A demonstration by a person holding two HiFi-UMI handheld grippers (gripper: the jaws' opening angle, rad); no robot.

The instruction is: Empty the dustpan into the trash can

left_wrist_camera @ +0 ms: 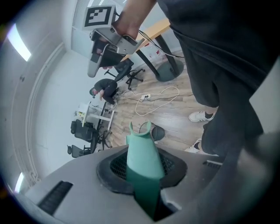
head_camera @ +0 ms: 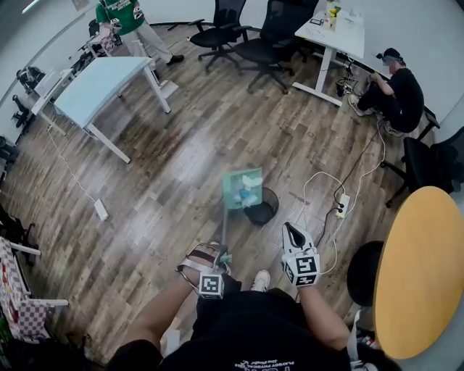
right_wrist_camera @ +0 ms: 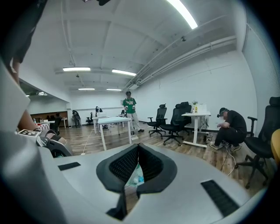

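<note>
Dustpan (head_camera: pixel 241 187) of teal plastic hangs tipped at the upper left rim of the black mesh trash can (head_camera: pixel 262 209). In the head view its scoop partly overlaps the can's mouth and carries white and blue scraps (head_camera: pixel 249 196). The left gripper (head_camera: pixel 220 255) is clenched on the dustpan's long handle (left_wrist_camera: pixel 144 166). The handle runs up between the two pads in the left gripper view and ends in a forked tip with the can showing just beyond it. The right gripper (head_camera: pixel 291 232) is held to the can's right, apart from both dustpan and can. Its jaws are pressed together at the tips with nothing between them.

Both can and dustpan are over a wood-plank floor (head_camera: pixel 181 167), near the person's white shoe (head_camera: pixel 261 279). A white power strip (head_camera: pixel 343 205) with looping cables lies to the right of the can, near a black stool (head_camera: pixel 366 272) and a round yellow table (head_camera: pixel 424 275). Farther off stand a pale blue table (head_camera: pixel 101 83), black office chairs (head_camera: pixel 272 43) and a white desk (head_camera: pixel 337 32). One person (head_camera: pixel 395 90) crouches by the desk and another in a green top (head_camera: pixel 123 14) stands at the far wall.
</note>
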